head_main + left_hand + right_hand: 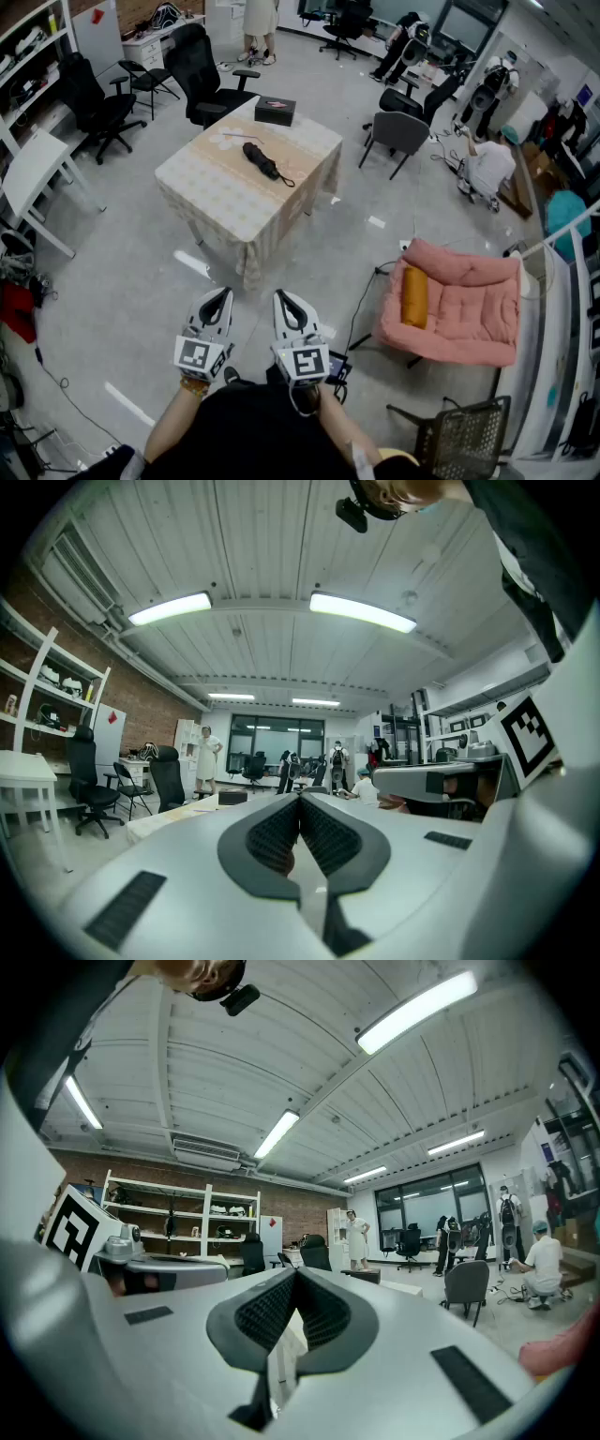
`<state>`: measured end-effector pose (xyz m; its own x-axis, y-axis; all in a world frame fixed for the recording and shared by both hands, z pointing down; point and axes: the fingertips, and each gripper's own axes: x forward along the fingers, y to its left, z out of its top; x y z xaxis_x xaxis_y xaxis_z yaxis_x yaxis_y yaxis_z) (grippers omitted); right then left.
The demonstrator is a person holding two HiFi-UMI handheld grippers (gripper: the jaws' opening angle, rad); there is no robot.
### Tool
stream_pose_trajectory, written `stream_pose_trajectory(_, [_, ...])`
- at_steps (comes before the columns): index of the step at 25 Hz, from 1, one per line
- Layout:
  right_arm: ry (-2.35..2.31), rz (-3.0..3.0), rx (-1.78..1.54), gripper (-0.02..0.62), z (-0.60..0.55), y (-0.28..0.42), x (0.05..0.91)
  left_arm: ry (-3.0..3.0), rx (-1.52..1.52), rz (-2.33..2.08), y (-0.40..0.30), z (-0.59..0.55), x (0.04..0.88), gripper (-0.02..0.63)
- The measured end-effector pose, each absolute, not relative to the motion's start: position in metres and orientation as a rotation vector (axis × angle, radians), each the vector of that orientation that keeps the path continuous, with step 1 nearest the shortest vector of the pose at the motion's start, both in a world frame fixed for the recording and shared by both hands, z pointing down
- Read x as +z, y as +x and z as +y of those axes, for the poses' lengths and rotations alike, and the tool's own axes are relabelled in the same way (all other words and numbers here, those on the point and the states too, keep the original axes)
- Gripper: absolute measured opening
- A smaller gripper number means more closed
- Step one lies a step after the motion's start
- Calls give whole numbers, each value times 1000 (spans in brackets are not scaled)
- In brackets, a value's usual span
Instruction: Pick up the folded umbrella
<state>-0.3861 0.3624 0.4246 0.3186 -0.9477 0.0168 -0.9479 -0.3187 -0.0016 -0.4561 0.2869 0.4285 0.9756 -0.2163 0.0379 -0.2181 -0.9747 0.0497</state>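
Note:
A black folded umbrella (263, 162) lies on the cloth-covered table (216, 202) in the head view, well ahead of me across the floor. My left gripper (221, 296) and right gripper (281, 298) are held side by side close to my body, pointing level toward the table. Both are shut with nothing between the jaws: in the left gripper view the pads (300, 810) meet at the tips, and in the right gripper view the pads (294, 1283) meet too. The umbrella does not show in either gripper view.
A black box (275, 111) sits on the table's far corner. Office chairs (208, 77) stand beyond the table, a grey chair (397, 132) to its right. A pink cushioned chair (457, 302) stands at my right. People stand and crouch in the background. White desk (33, 173) at left.

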Motion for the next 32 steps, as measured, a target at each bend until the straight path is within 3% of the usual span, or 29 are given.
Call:
stream_pose_trajectory(10, [2497, -1875, 47, 17, 346, -370, 425, 3076, 79, -316, -430, 285, 433, 14])
stream_pose_trajectory(32, [2447, -1956, 87, 17, 294, -259, 452, 3075, 123, -456, -311, 248, 443, 14])
